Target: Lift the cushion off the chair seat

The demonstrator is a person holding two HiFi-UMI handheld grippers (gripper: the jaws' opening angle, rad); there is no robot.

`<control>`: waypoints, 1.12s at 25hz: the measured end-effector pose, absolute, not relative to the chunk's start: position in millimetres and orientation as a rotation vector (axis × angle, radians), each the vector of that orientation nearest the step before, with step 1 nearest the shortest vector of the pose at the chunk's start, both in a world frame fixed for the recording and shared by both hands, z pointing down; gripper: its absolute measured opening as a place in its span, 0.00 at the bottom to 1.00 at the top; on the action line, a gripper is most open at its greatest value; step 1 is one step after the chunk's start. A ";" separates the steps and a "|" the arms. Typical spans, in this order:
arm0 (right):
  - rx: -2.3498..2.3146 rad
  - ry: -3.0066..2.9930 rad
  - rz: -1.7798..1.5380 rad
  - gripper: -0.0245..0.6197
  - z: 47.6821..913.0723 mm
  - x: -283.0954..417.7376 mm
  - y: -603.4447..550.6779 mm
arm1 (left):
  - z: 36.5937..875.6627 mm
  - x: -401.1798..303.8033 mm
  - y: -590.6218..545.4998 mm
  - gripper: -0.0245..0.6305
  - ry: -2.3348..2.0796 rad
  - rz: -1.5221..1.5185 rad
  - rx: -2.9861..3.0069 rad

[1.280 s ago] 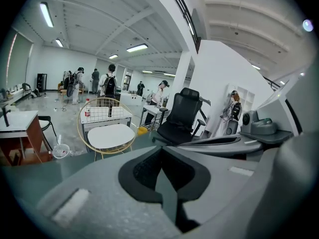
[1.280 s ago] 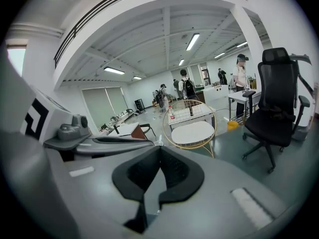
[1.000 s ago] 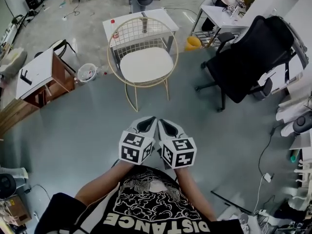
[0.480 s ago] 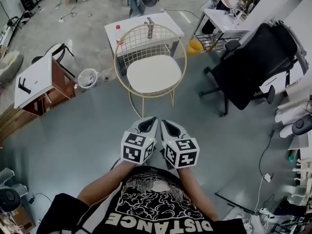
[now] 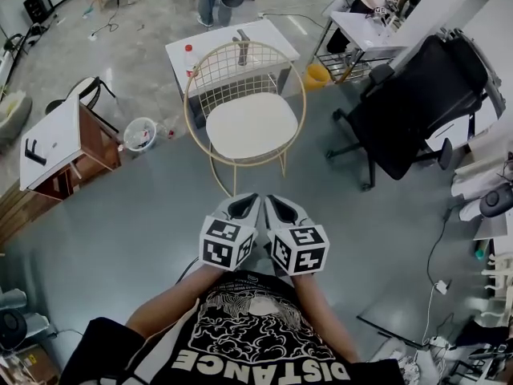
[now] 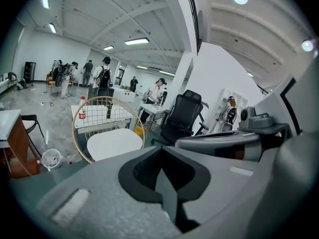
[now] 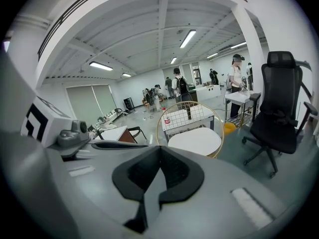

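Observation:
A white round cushion [image 5: 251,125] lies on the seat of a gold wire chair [image 5: 243,62] with a mesh back, in the upper middle of the head view. It also shows in the left gripper view as the cushion [image 6: 114,143] and in the right gripper view as the cushion [image 7: 195,140]. My left gripper [image 5: 244,202] and right gripper [image 5: 273,203] sit side by side in front of the chair, well short of it. Both have their jaws shut with nothing between them.
A white table [image 5: 227,45] with a red-capped bottle [image 5: 189,56] stands behind the chair. A black office chair [image 5: 417,103] is at the right, a white-topped wooden desk [image 5: 54,139] and a small bin [image 5: 140,134] at the left. Several people stand far back.
The chair and cushion have come nearer to both grippers and now sit lower in the head view. Both grippers stay shut, side by side.

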State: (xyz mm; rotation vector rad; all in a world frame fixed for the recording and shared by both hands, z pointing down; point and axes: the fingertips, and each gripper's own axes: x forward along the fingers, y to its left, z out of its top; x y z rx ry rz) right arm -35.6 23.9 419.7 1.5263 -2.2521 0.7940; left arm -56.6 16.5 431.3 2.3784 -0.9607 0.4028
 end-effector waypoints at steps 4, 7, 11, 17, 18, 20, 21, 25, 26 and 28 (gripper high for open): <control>1.510 -2.263 0.796 0.04 425.3 -34.3 13.6 | 436.5 -54.4 5.3 0.03 -0.968 0.412 2.370; 1.492 -2.285 0.778 0.04 423.3 -28.6 2.5 | 436.4 -48.1 -6.6 0.03 -0.989 0.411 2.367; 1.459 -2.309 0.762 0.04 425.2 -11.2 -14.7 | 438.2 -32.3 -23.7 0.03 -1.026 0.410 2.354; 1.376 -2.337 0.754 0.04 430.5 18.7 -42.0 | 445.5 -7.0 -51.7 0.03 -1.102 0.397 2.294; 1.362 -2.341 0.757 0.04 431.9 23.5 -46.8 | 447.7 -2.6 -55.1 0.03 -1.112 0.400 2.283; 1.334 -2.350 0.767 0.04 435.1 33.0 -56.7 | 452.6 7.0 -62.5 0.03 -1.129 0.409 2.259; 1.318 -2.355 0.772 0.04 436.7 37.8 -61.0 | 454.9 11.9 -65.9 0.03 -1.138 0.415 2.247; 1.253 -2.379 0.789 0.04 442.2 56.6 -75.4 | 461.1 30.7 -78.7 0.03 -1.185 0.432 2.208; 1.239 -2.387 0.792 0.04 443.4 61.3 -79.9 | 462.2 35.6 -83.0 0.03 -1.198 0.435 2.203; 1.209 -2.402 0.796 0.04 446.2 69.0 -88.1 | 465.3 43.6 -91.8 0.03 -1.226 0.439 2.191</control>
